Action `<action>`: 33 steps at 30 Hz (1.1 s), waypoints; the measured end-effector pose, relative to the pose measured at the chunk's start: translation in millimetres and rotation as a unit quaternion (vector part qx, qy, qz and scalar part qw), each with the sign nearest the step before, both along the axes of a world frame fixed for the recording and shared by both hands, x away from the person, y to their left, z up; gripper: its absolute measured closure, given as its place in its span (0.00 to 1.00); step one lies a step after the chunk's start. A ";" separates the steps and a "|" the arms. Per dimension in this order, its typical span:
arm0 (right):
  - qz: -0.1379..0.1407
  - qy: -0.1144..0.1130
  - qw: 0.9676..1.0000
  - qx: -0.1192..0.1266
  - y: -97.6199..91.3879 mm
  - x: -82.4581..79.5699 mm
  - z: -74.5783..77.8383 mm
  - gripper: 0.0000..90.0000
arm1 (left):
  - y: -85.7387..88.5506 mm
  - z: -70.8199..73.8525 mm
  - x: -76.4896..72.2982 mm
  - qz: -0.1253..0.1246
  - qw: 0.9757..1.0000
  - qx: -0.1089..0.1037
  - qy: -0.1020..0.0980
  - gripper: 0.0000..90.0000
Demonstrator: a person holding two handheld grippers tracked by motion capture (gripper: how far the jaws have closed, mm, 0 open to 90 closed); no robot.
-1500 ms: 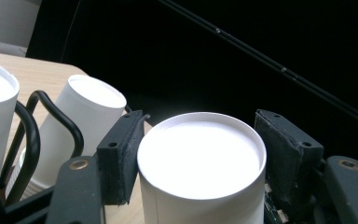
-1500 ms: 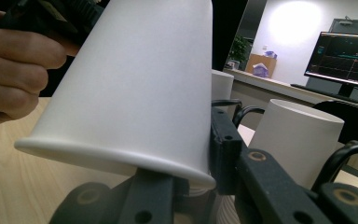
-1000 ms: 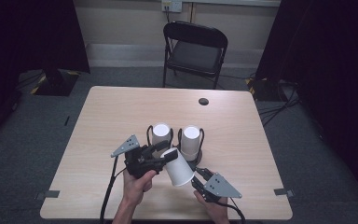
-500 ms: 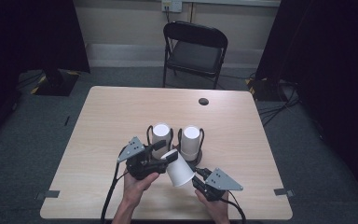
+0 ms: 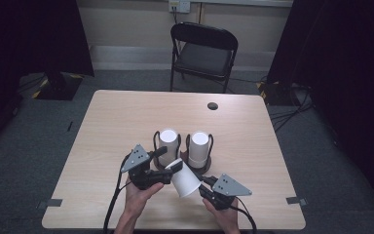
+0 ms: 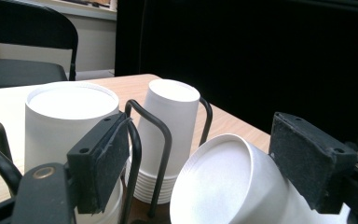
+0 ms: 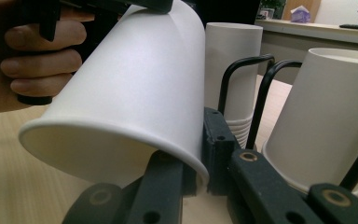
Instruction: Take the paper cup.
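Right gripper (image 5: pixel 205 184) is clamped on the rim of a single white paper cup (image 5: pixel 184 177), 1 jaw inside the mouth and 1 outside, as the right gripper view shows. The left gripper (image 5: pixel 171 159) reaches toward the same cup from the other end: in the left gripper view its 2 pads stand apart, the closed base of the cup lying between them, 1 pad close against the cup's side and the other clear of it. From the right gripper view a dark jaw rests along the cup's top wall, but whether it presses there cannot be told.

Going from big to small: the table (image 5: pixel 117 126) is pale wood, with a black folding chair (image 5: pixel 203 51) behind its far edge. Near the person's edge stands a black wire cup holder (image 5: pixel 190 151) with 2 loops, each holding a stack of upside-down white cups, the left stack (image 5: pixel 168 141) and the right stack (image 5: pixel 199 146). The single cup hangs tilted just in front of the holder, above the tabletop, its open mouth toward the person and its base toward the stacks. A small dark round hole cover (image 5: pixel 213 106) sits far back on the table.

What could go wrong, as a judgement: the rim pinch is a thin hold on soft paper, so a hard squeeze could crease or fold the lip. If both grippers pull in different directions, the cup could buckle or slip free and drop. The cup's base is also near the holder, so a forward push might knock the stacks.
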State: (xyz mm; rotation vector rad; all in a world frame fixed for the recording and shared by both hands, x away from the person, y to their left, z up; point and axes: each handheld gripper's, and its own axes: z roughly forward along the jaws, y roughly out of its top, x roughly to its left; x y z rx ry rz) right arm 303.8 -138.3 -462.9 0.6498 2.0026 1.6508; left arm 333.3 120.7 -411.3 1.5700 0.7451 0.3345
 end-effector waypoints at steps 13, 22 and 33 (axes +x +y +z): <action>-0.012 0.030 0.999 -0.018 -12.4 0.7 4.7 0.95 | 11.0 -5.5 -4.7 0.012 1.000 0.011 -0.016 0.17; -0.007 0.051 0.998 -0.029 -19.0 0.4 7.9 0.95 | 14.9 -3.8 -6.1 0.031 0.998 0.026 -0.048 0.18; 0.002 0.096 0.994 -0.051 -25.4 4.2 7.9 0.95 | 18.4 -21.1 -11.2 0.050 0.991 0.109 -0.061 0.24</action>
